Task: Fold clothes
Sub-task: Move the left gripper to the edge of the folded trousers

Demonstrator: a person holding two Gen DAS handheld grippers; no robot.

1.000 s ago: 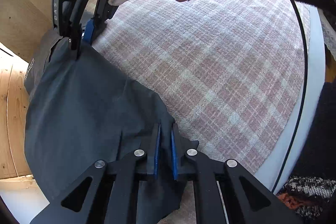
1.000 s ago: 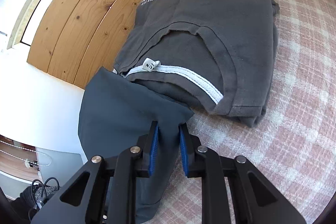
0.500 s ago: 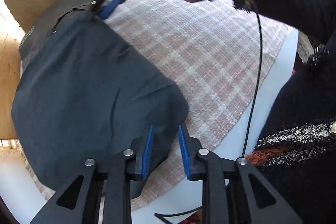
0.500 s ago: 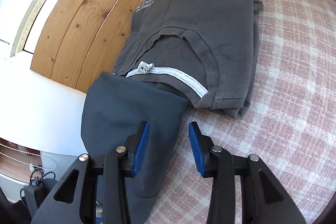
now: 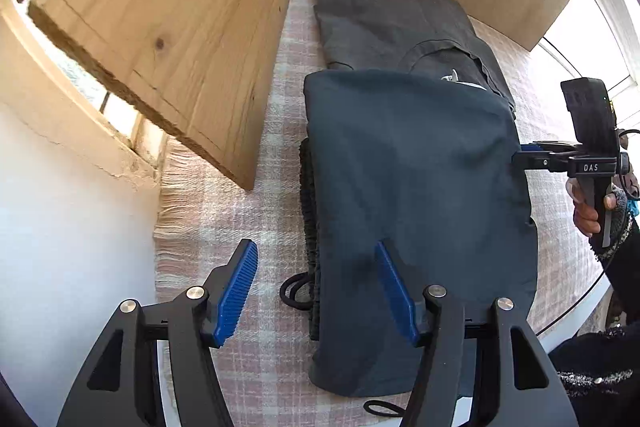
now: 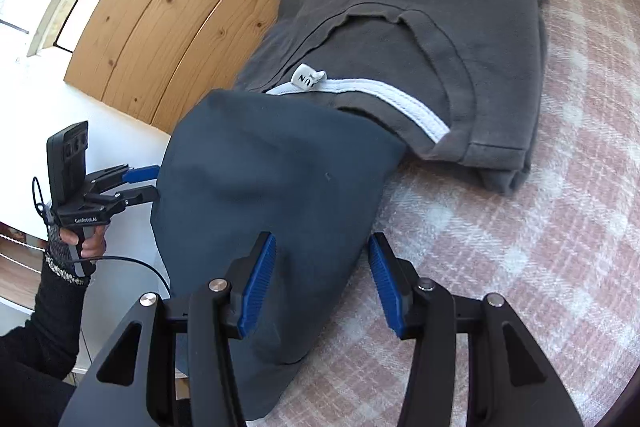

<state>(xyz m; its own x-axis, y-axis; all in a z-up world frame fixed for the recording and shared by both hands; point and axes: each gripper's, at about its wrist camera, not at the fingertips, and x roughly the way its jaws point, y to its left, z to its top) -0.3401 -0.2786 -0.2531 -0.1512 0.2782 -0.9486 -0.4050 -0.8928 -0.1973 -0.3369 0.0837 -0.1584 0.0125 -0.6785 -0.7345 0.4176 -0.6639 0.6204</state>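
The dark blue shorts (image 5: 420, 195) lie folded on the pink checked cloth (image 5: 240, 211), their far edge overlapping the folded grey T-shirt (image 5: 384, 19) that rests beside the wooden boards (image 5: 180, 27). The left gripper (image 5: 316, 287) has its blue pads spread wide, one pad over the shorts and one over bare cloth, pinching nothing. The right gripper (image 6: 322, 283) is likewise spread, straddling the near edge of the shorts without gripping them. A hand (image 6: 86, 243) holds the left gripper's handle at the table's side
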